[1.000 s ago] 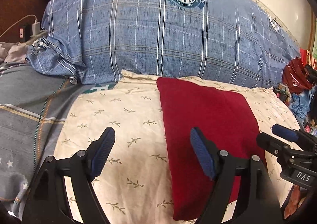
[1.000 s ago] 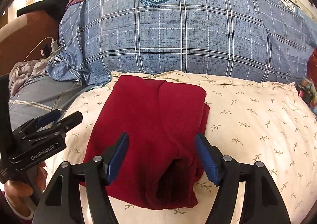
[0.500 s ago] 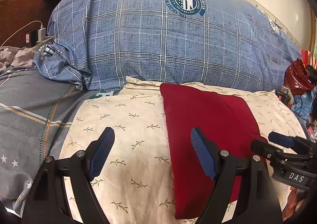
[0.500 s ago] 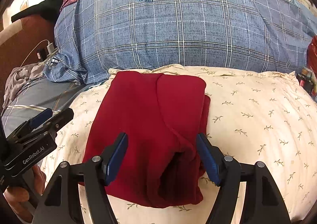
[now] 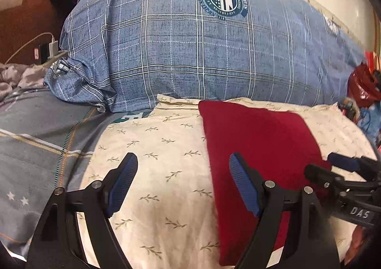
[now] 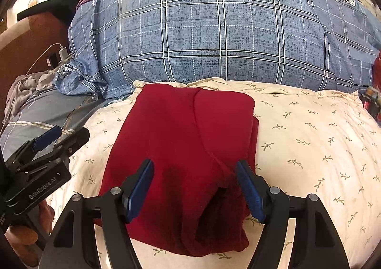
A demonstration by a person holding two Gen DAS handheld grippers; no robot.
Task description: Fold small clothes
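left jaws: the left gripper (image 5: 183, 182) stands wide open with nothing between the pads; below it lies only the cream pillow (image 5: 154, 150), and its right finger overlaps the left edge of the red garment (image 5: 257, 140) in the view.
right jaws: the right gripper (image 6: 195, 188) is also spread wide, hanging above the near end of the garment (image 6: 185, 150); the pads press on nothing.
garment: folded into a compact block, lying on the cream pillow in front of the big blue plaid pillow (image 6: 214, 38); the near end shows a dark open pocket where the layers gape.
change: over the last second the jaws keep the same width and the garment's shape is the same; in the left view the scene sits lower than a second ago, so more of the plaid pillow shows, which fits a small tilt of that wrist.
meaning: the fold looks done or nearly so, and both tools are clear of the cloth; what is left, by my guess, is tidying the gaping near end or moving on.
left pose: angled down toward the bed, set just left of the garment.
right pose: angled down, centred over the garment's near end; the left tool shows at its left edge.
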